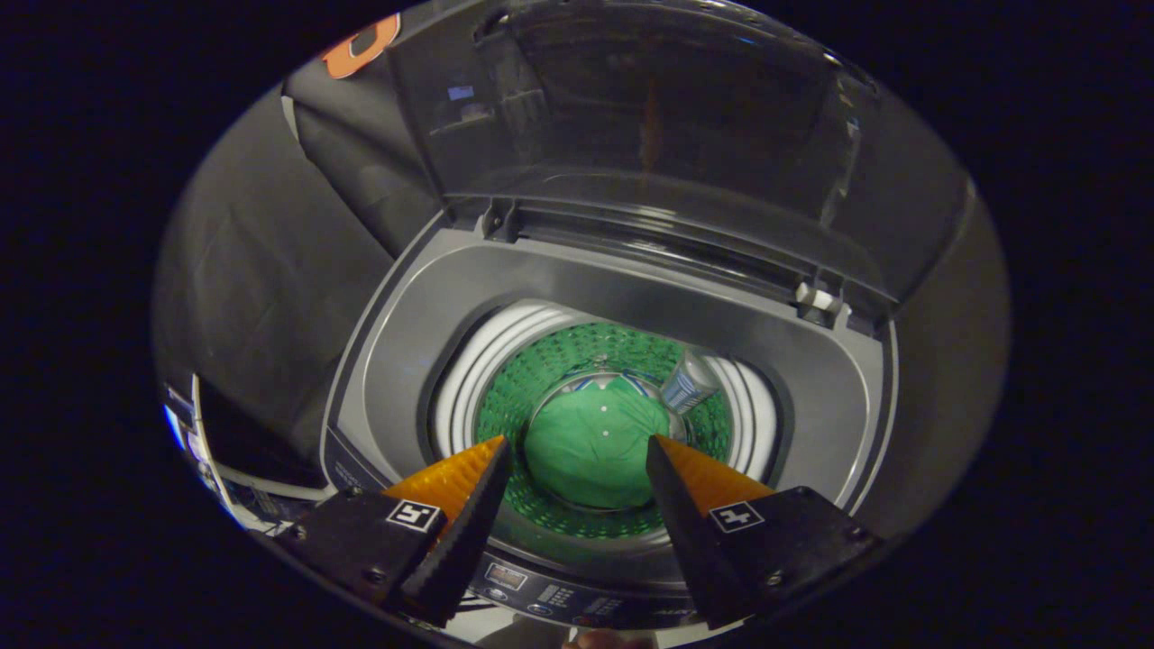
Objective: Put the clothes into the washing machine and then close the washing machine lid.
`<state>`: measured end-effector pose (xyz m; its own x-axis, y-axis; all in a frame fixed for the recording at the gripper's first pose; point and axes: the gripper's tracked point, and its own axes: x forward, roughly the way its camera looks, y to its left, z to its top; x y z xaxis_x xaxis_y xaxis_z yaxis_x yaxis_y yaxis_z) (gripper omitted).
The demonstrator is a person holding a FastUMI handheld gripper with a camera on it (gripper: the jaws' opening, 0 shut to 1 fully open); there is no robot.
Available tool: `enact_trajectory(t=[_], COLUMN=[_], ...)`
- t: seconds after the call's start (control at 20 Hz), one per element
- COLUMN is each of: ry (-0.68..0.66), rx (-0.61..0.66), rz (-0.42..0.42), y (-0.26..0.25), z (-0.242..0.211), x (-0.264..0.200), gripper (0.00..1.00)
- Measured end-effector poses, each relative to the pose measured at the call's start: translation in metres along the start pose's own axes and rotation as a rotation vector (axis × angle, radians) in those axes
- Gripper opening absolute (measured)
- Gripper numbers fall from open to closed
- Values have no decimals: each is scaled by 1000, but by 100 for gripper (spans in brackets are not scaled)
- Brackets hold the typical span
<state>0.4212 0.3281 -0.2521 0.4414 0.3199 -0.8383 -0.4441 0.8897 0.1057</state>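
One green garment [586, 451] is lying at the bottom of the washing machine [406, 361] drum, beyond the fingers [469, 505], which are being held apart and empty. The raised lid [649, 117], far side, could be slammed if pushed carelessly.

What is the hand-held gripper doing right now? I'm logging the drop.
Hand-held gripper: open, holding nothing, above the green cloth garment lying in the drum.
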Motion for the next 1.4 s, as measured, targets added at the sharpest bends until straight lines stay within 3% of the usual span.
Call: enact_trajectory(t=[0.35, 0.65, 1.0, 1.2, 1.4], ry=[-141, -322, -505, -542, -527], rx=[31, 40, 99, 145, 131], rz=[44, 71, 49, 47, 11], y=[-11, -31, -62, -61, -54], z=[36, 74, 164, 216, 252], x=[-62, -147, -246, -252, -225], gripper=[93, 93, 93, 93, 94])
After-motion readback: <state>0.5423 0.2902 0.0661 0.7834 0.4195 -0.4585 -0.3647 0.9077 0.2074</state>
